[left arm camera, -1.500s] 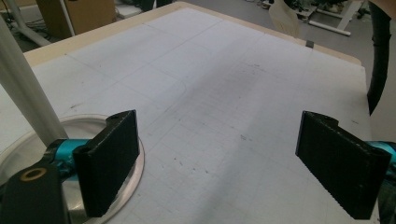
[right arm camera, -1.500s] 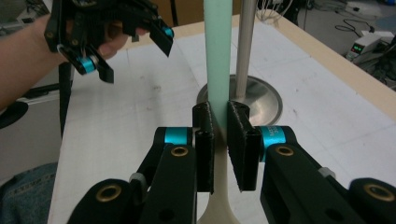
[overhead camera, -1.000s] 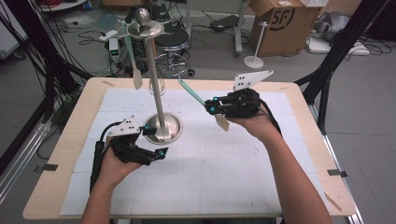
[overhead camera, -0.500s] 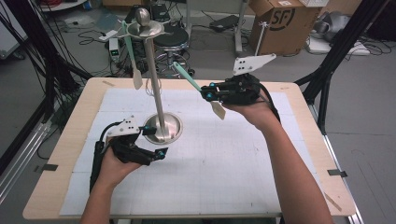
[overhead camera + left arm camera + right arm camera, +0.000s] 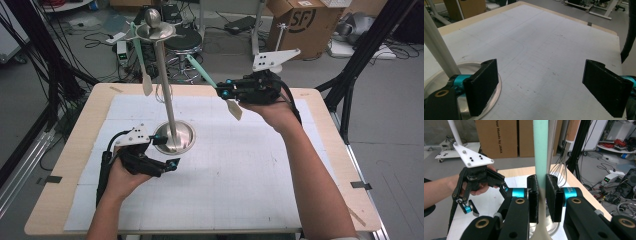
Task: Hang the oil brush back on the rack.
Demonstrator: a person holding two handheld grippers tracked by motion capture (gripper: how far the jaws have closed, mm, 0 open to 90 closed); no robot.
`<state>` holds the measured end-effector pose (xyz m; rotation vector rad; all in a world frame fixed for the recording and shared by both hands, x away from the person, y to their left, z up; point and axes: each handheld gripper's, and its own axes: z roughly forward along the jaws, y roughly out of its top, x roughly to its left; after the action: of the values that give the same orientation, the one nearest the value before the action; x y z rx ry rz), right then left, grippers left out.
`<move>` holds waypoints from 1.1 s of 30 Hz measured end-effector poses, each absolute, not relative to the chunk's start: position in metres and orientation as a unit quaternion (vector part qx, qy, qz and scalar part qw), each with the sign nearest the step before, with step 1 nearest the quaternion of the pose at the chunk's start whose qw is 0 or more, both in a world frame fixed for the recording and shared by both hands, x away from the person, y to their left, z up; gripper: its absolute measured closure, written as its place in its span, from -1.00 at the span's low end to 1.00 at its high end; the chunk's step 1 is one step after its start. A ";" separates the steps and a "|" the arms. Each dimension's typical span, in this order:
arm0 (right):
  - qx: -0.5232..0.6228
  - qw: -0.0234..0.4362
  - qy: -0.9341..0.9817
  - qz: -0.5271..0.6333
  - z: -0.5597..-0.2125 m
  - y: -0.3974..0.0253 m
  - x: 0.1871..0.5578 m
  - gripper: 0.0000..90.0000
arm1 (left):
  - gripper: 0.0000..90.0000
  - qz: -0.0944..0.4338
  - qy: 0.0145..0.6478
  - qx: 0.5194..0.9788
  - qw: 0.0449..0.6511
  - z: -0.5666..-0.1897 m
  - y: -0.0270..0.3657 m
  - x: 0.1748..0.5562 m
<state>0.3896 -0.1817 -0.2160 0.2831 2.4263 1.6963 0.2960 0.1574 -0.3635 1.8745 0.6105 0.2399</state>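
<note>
Right tool (image 5: 223,91): jaws closed on a mint-handled spatula (image 5: 207,75), gripped where the green handle meets the cream blade; held raised above the far bench (image 5: 310,165), handle pointing up toward the stand's top disc (image 5: 155,32).

Left tool (image 5: 167,152): jaws wide apart, holding nothing, low on the bench with one pad at the rim of the stand base (image 5: 186,136).

Another utensil (image 5: 141,60) hangs from the disc on the far left side, and a whisk (image 5: 560,167) hangs beside the spatula in the right gripper view.

Risks, as judged:
- The grip sits well down the spatula, so the long handle could pivot between the pads.
- A swing of the handle may knock the pole (image 5: 166,90) or the hanging utensil.
- The stand is tall on a small base, and with the left tool not clamped on it, a nudge could tip it.

Hard to make out:
- The handle tip and any hanging hole; the right gripper view cuts the handle off at the top.
- Hooks on the disc are too small to tell.
</note>
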 end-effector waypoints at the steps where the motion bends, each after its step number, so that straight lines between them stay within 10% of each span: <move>1: 0.095 0.084 0.814 0.567 -0.216 -0.182 0.390 0.82 | -0.69 0.101 0.257 0.791 0.546 -0.363 0.157 0.296; 33: 0.095 0.117 0.807 0.571 -0.182 -0.173 0.404 0.82 | -0.69 0.101 0.258 0.790 0.547 -0.364 0.157 0.296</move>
<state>0.4043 -0.1733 -0.1822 0.2777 2.3625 1.6706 0.2965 0.1573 -0.3640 1.8729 0.6121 0.2403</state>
